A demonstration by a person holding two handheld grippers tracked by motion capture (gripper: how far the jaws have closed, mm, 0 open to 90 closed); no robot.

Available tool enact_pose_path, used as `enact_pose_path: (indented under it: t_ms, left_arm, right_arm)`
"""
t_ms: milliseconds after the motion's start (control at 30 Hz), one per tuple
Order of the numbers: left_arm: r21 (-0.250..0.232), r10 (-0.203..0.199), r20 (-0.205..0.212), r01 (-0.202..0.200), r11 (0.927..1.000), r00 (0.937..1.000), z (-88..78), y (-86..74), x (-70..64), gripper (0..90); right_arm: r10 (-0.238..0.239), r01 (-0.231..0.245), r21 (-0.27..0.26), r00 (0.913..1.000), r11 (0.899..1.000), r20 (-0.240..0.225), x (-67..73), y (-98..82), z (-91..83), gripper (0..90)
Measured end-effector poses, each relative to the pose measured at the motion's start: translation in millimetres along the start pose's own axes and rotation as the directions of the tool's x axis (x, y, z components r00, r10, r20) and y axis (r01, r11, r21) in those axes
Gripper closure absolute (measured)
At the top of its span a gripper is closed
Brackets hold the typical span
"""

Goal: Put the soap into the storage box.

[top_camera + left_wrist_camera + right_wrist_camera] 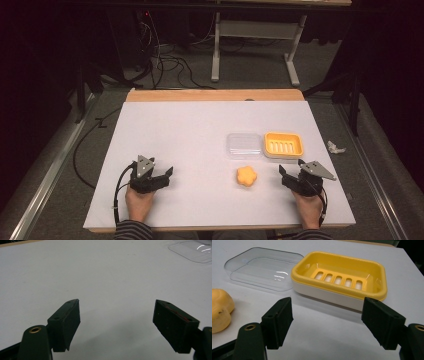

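A yellow soap dish (283,144) (342,277) with a slotted insert sits right of the table's middle. Its clear lid (244,145) (262,268) (192,251) lies flat against the dish's left side. A flower-shaped orange soap (246,176) (219,310) rests on the table in front of the lid. My right gripper (290,174) (327,322) stands open near the front edge, just right of the soap and in front of the dish. At the front left my left gripper (160,175) (116,325) is open over bare table, with nothing between its jaws.
The white table top (200,130) has a wooden strip along its far edge. A crumpled white scrap (335,147) lies on the floor off the right side. Cables and table legs stand on the floor beyond the far edge.
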State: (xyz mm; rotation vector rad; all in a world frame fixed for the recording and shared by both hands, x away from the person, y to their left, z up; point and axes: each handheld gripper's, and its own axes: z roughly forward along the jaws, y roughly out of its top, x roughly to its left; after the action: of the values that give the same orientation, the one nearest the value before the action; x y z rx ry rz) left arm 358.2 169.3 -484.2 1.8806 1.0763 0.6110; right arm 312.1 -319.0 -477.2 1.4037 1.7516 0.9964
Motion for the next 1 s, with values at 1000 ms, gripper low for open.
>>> enact_pose_path:
  t_ms: [1000]
  left_arm:
    - [0.010,-0.009,0.003,0.009,0.9999,1.0000,0.8,0.5,1.2,22.9]
  right_arm:
    - [0.061,-0.059,0.031,0.9961,0.998,-0.064,-5.8,2.3,-3.8,27.0]
